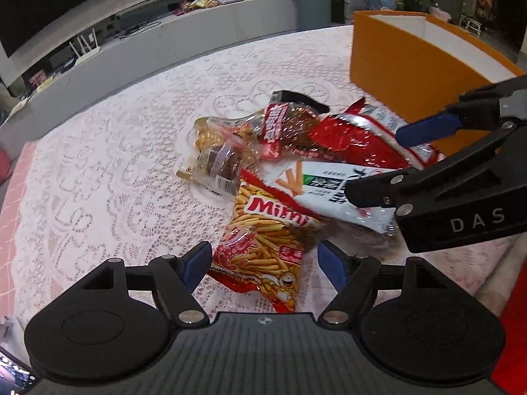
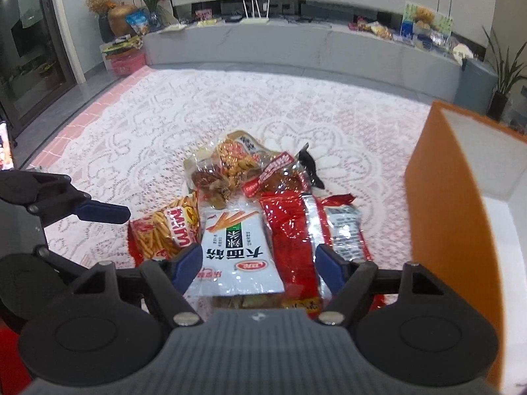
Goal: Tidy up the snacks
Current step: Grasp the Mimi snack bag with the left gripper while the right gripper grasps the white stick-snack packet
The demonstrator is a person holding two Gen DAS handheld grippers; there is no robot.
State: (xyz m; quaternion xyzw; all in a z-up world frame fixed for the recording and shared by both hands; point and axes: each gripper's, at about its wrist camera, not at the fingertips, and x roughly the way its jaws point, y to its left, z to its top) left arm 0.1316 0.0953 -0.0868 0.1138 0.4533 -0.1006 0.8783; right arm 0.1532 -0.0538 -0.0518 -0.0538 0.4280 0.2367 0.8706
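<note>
A pile of snacks lies on the white lace cloth (image 1: pixel 115 164). My left gripper (image 1: pixel 265 266) stands open just over a red-and-orange Mimi stick-snack bag (image 1: pixel 263 237) (image 2: pixel 164 230), which shows between its blue pads. My right gripper (image 2: pixel 258 265) (image 1: pixel 388 161) is open above a white packet with a green label (image 2: pixel 237 253) (image 1: pixel 329 191). A red foil packet (image 2: pixel 290 230) (image 1: pixel 349 141) lies beside it. Behind are a clear bag of brown snacks (image 1: pixel 220 151) (image 2: pixel 227 164) and a red-labelled pack (image 1: pixel 283 128). An orange box (image 1: pixel 411 65) (image 2: pixel 454 197) with a white inside stands to the right.
A grey-printed packet (image 2: pixel 346 230) lies between the red foil packet and the orange box. Beyond the table runs a long grey bench (image 2: pixel 296 42) with clutter, a router and plants. A grey bin (image 1: pixel 313 3) stands behind the box. The cloth's pink edge (image 2: pixel 82 121) is at left.
</note>
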